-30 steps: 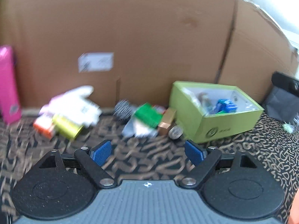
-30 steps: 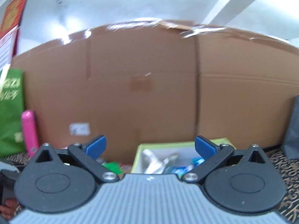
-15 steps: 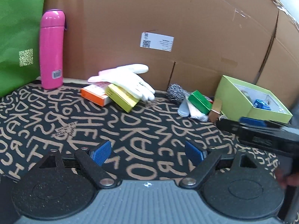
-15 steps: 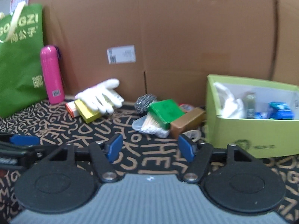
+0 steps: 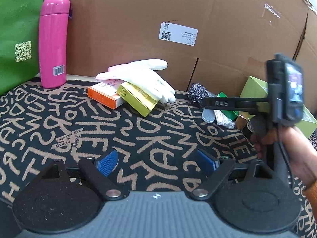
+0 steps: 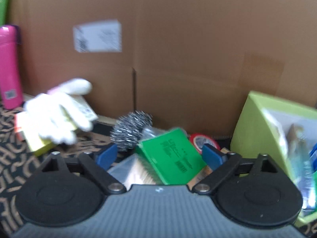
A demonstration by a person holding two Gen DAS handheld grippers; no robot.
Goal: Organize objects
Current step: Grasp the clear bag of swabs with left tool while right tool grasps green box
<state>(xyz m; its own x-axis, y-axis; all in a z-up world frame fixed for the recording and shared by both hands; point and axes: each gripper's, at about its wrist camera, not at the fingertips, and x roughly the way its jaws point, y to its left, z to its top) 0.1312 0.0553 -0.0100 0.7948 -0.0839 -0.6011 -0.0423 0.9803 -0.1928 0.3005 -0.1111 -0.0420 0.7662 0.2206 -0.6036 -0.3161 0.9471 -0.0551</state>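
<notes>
From your left wrist view, the sorting looks only partly done; the green box (image 5: pixel 255 88) at the far right holds some things already, though most of it is hidden behind your right hand (image 5: pixel 293 148) and its device; left out on the patterned desk (image 5: pixel 138 138) you have one white glove (image 5: pixel 138 77) lying over two cartons, one orange carton (image 5: pixel 103 97) and one yellow carton (image 5: pixel 138 99); right of them sit one steel scourer (image 5: pixel 197 93), one clear plastic tub of cotton swabs (image 5: pixel 216 117) and one green packet (image 5: pixel 223 96), largely covered; one pink flask (image 5: pixel 53 41) stands upright at the far left beside a green bag (image 5: pixel 17 29); your left tongs (image 5: pixel 156 161) are spread wide with nothing between them, over bare desk.

From your right wrist view, blurred, your right tongs (image 6: pixel 158 155) have just been opening and stand spread, pinching nothing; the green packet (image 6: pixel 172 156) lies between them in the picture, on top of the swab tub (image 6: pixel 130 170), and I judge it your next pick; just beyond are the scourer (image 6: pixel 130 130) and one red tape roll (image 6: pixel 202 140); the green box (image 6: pixel 255 125) stands close at the right with several items inside, too smeared to count; the glove (image 6: pixel 57 109) and the flask (image 6: pixel 9 65) are at the left.
</notes>
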